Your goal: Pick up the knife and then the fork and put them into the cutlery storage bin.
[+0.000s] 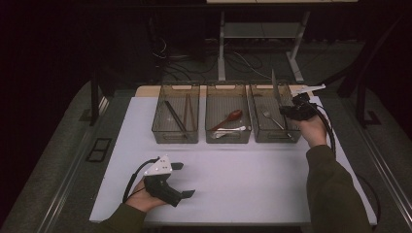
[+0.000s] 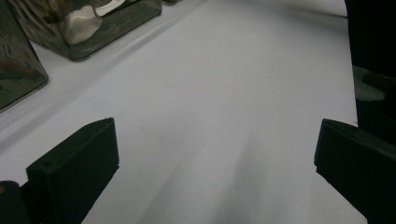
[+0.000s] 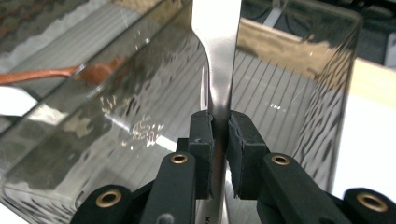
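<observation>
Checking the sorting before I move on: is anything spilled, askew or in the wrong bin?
Nothing stands out. The three bins stand in a row: chopsticks left, spoons middle, fork right. The right gripper holds a metal knife over the right bin.

Flat, polished steel knife [image 3: 218, 56], clamped between the right gripper [image 3: 220, 140] pads near the handle end. Held roughly upright, blade rising up and away from the jaws, over the right-hand smoky bin [image 1: 272, 131].

Left gripper [image 1: 186, 179] low, jaws wide, right gripper [image 1: 284, 110] raised, clamped
</observation>
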{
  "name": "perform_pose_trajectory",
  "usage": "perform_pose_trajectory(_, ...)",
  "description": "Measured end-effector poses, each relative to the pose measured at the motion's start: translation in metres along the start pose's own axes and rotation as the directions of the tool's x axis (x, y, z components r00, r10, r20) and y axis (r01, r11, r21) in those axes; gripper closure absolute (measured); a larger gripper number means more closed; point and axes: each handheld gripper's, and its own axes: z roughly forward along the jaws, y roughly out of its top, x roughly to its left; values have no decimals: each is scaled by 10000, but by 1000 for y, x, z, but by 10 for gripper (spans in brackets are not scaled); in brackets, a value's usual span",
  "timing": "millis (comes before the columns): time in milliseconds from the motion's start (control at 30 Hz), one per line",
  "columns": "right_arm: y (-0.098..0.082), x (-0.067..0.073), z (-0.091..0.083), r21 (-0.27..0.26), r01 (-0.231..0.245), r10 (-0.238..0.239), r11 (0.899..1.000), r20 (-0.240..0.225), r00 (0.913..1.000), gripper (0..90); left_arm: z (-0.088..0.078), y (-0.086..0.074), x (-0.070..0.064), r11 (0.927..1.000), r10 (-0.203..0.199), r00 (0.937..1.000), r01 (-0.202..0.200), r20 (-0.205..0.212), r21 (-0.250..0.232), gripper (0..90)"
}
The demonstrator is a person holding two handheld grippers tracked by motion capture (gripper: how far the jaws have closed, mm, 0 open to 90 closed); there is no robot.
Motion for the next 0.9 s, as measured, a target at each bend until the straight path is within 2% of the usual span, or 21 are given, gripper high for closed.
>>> perform_pose_trajectory(233, -4, -1, 7, 826, 341, -356, 9960, 160, 9992, 805, 1, 0, 0, 10000, 16, 10000, -15, -14, 61, 0)
perform_pose_trajectory(333, -5, -2, 9, 1087, 282, -303, 9937, 184, 9994, 804, 1, 0, 0, 10000, -17, 10000, 17, -28, 61, 0)
perform_pose_trajectory(533, -6, -5, 14, 1291, 180, -215, 9915, 255, 9994, 802, 2, -1, 0, 10000, -21, 10000, 21, -38, 92, 0)
perform_pose_trajectory(633, -6, -3, 19, 1558, 290, -341, 9874, 301, 9990, 786, 2, -1, 0, 9999, -26, 10000, 26, -5, 115, 0)
perform_pose_trajectory(667, -6, -2, 19, 1520, 346, -409, 9878, 385, 9984, 779, 2, -1, 0, 9999, -10, 10000, 10, 0, 143, 0)
perform_pose_trajectory(700, -5, -2, 19, 1385, 204, -265, 9902, 424, 9988, 749, 2, -1, 0, 9999, -31, 10000, 31, -4, 101, 0)
perform_pose_trajectory(733, -4, -2, 18, 1282, 69, -122, 9917, 405, 9991, 733, 2, -1, 0, 9999, -27, 10000, 27, -5, 99, 0)
perform_pose_trajectory(900, -3, -2, 15, 1025, -15, -8, 9947, 218, 9998, 651, 2, -1, 0, 9999, -25, 10000, 24, 21, 139, 0)
